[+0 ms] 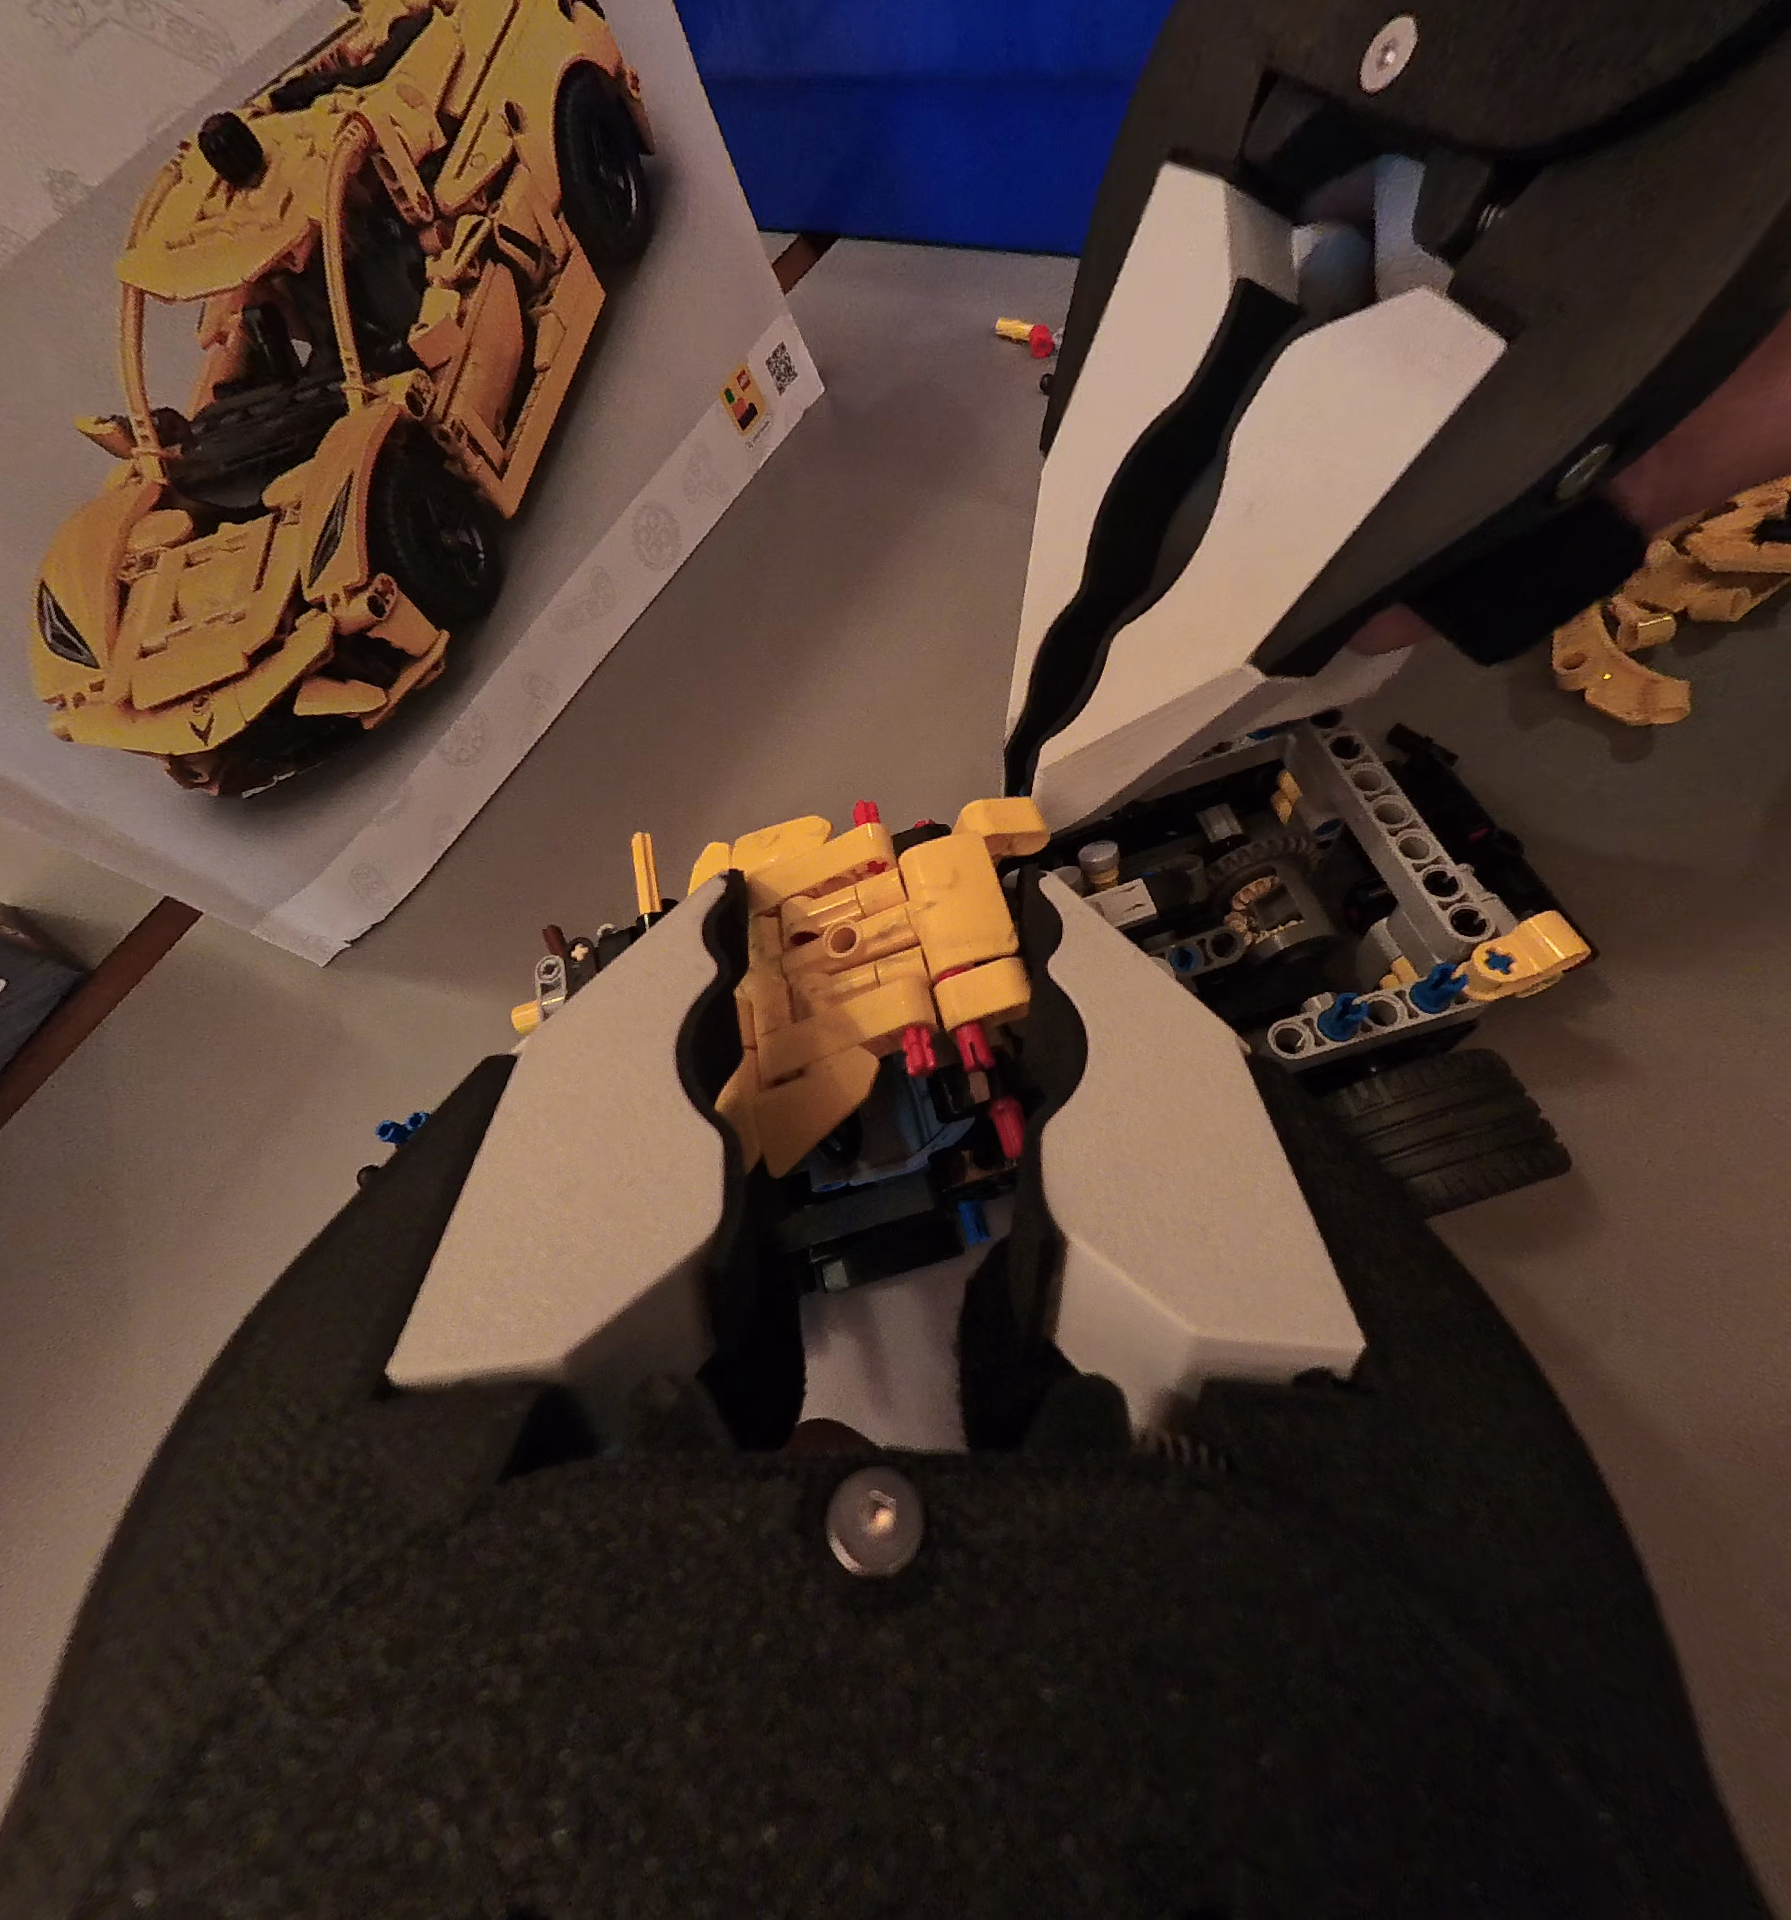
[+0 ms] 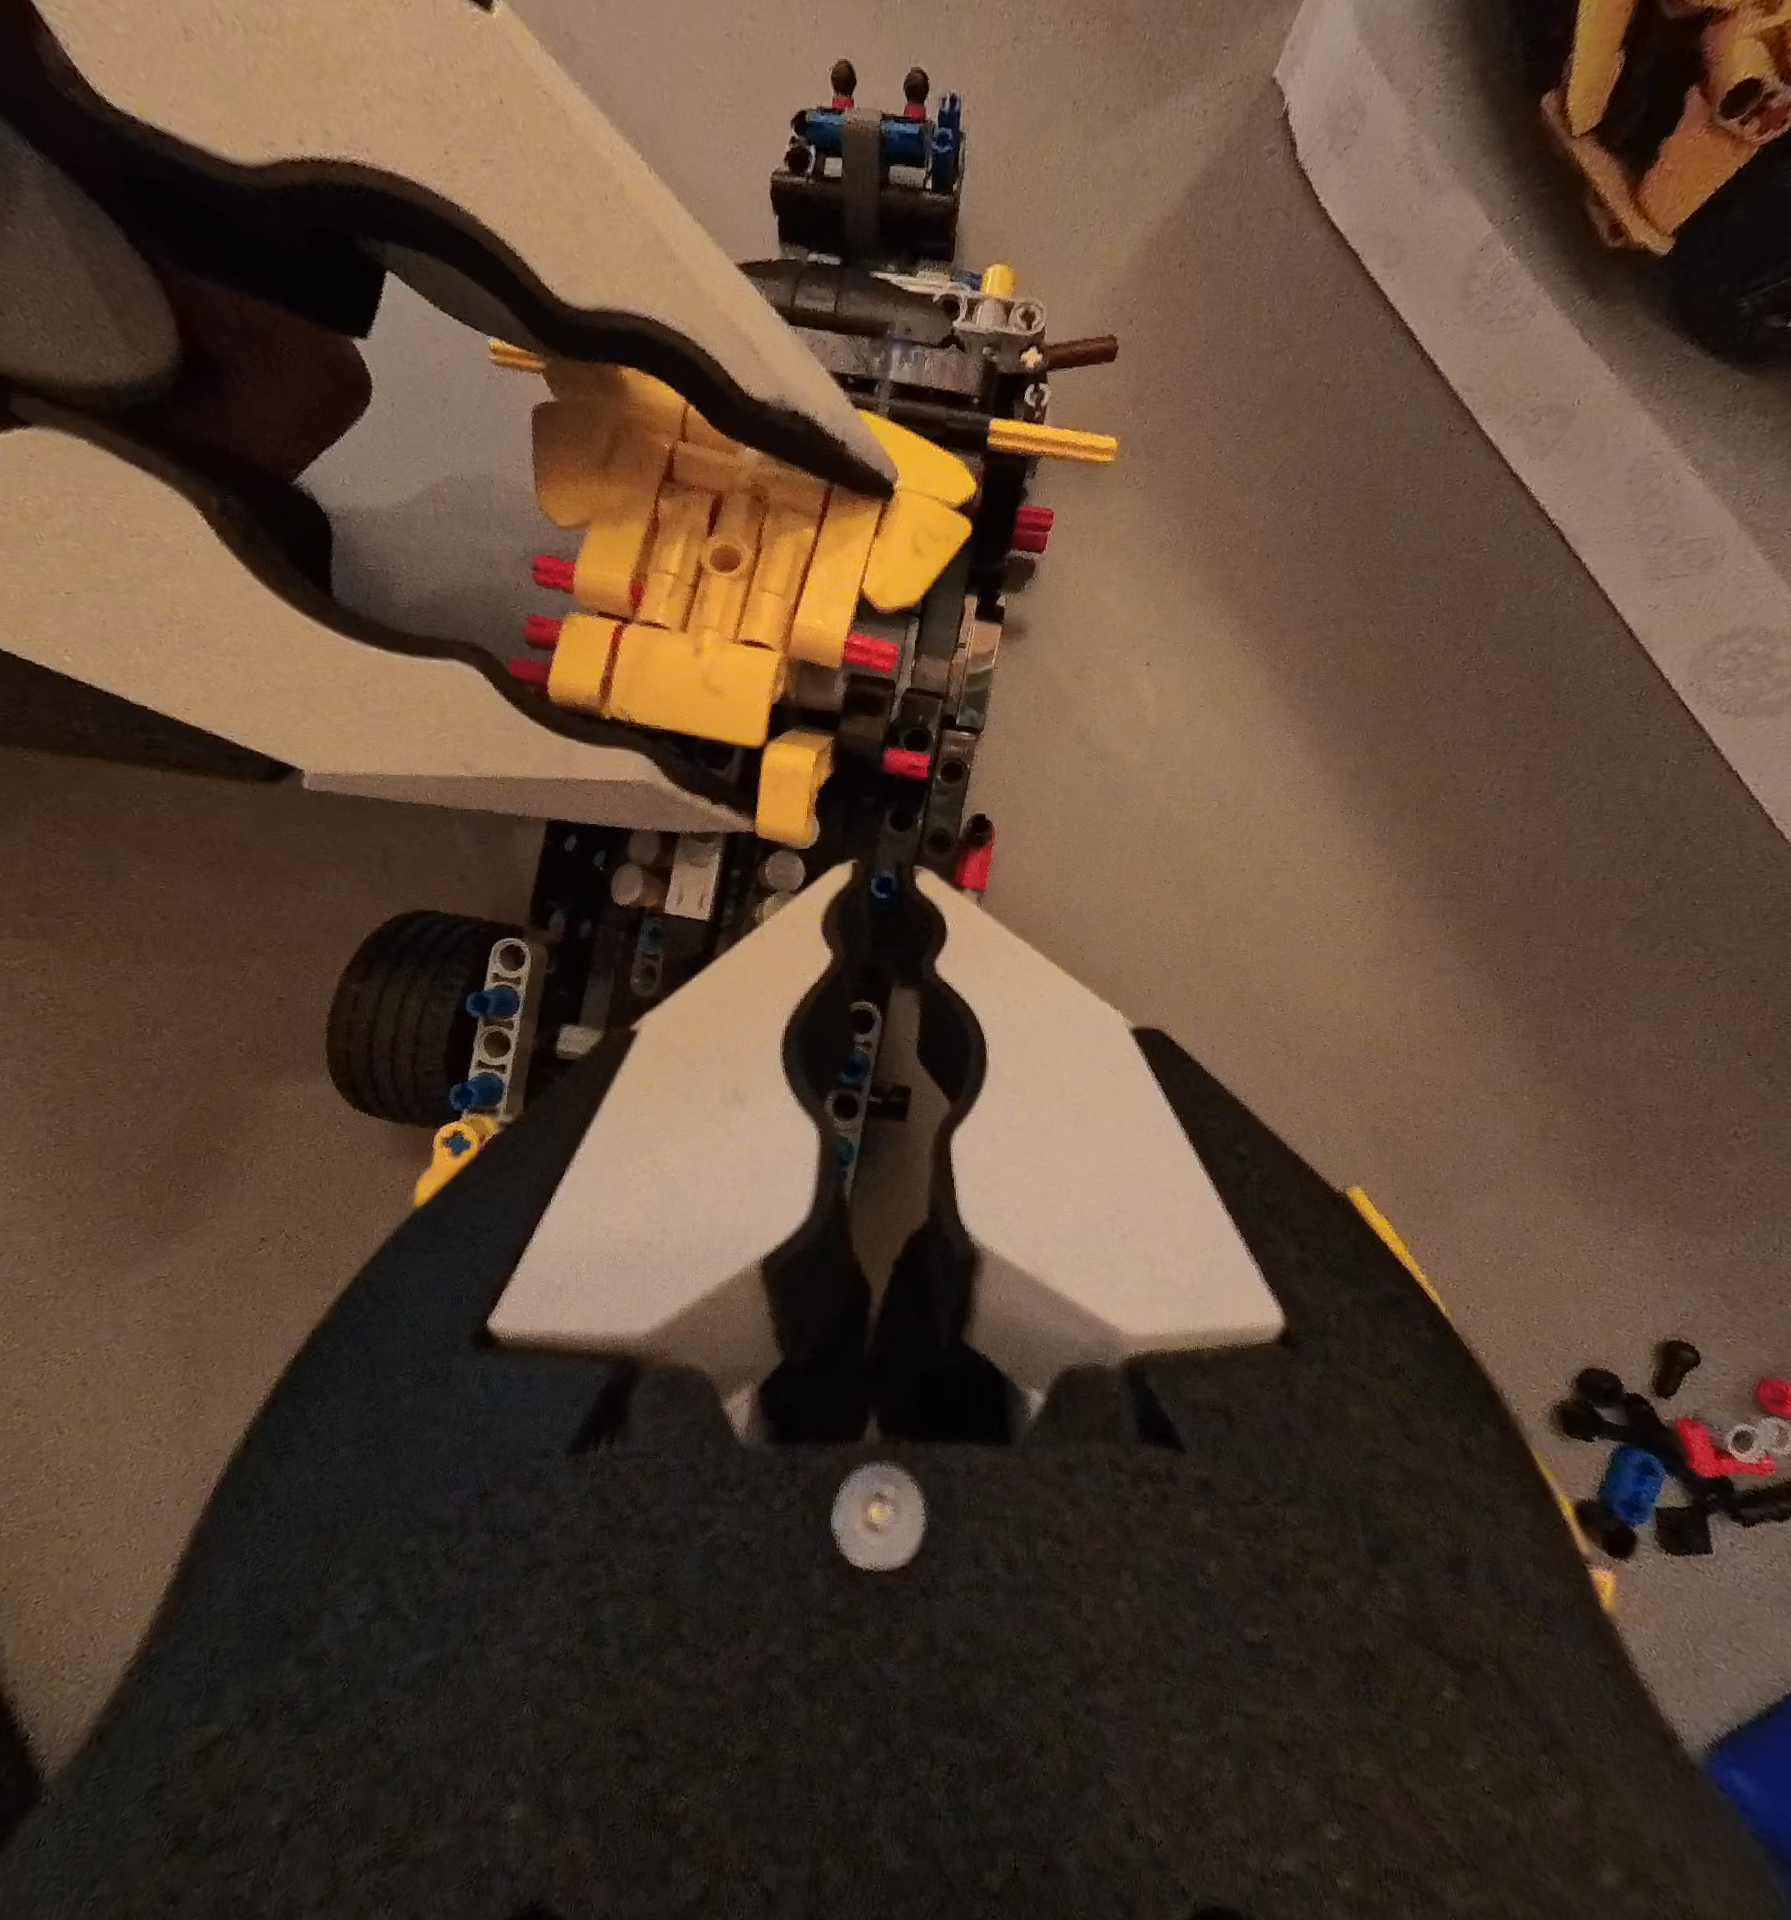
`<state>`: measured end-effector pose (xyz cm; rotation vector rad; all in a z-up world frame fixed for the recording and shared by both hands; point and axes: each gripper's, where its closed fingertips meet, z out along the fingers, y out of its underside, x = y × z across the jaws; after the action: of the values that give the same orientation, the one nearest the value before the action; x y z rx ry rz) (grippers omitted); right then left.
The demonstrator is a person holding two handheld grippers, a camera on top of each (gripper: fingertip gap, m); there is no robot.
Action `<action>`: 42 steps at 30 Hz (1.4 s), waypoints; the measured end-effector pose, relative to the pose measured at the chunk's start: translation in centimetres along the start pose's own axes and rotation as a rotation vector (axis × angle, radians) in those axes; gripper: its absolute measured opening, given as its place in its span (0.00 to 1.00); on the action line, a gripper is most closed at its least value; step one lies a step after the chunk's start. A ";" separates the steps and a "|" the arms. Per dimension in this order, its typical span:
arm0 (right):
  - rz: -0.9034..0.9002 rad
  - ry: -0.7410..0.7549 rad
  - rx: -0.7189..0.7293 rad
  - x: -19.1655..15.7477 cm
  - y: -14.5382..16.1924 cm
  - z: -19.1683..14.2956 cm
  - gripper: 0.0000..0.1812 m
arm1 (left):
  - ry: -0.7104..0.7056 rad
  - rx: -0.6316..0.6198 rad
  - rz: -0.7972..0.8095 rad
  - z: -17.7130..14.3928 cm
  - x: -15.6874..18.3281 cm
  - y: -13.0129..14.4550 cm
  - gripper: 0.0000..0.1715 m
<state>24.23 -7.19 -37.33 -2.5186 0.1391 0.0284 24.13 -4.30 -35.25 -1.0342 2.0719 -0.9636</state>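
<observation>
My left gripper [image 1: 886, 894] is shut on a yellow brick assembly [image 1: 870, 956] with red pins and holds it against the top of a black and grey brick car chassis [image 1: 1338, 904]. The chassis lies on the grey table [image 1: 870, 571] with one black wheel [image 1: 1442, 1132] on it. My right gripper [image 2: 886, 878] is nearly closed, its tips pinched on a black beam of the chassis [image 2: 922, 748] just behind the yellow assembly [image 2: 704, 592]. It also shows in the left wrist view [image 1: 1021, 769]. The left gripper [image 2: 818, 649] reaches in from the upper left of the right wrist view.
A printed sheet showing a yellow brick car [image 1: 299, 416] lies at the left. A blue bin [image 1: 922, 104] stands at the back. Another yellow brick part [image 1: 1701, 582] lies at the right. Several loose small pieces [image 2: 1691, 1455] lie beside the right gripper.
</observation>
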 end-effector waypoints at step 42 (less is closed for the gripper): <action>0.085 0.029 -0.049 -0.9 3.6 -4.7 0.09 | -0.022 -0.016 0.017 0.2 0.1 -0.1 0.30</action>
<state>22.91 -12.78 -35.51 -2.5614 0.2598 0.0301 24.21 -4.49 -35.32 -1.0297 2.0701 -0.9249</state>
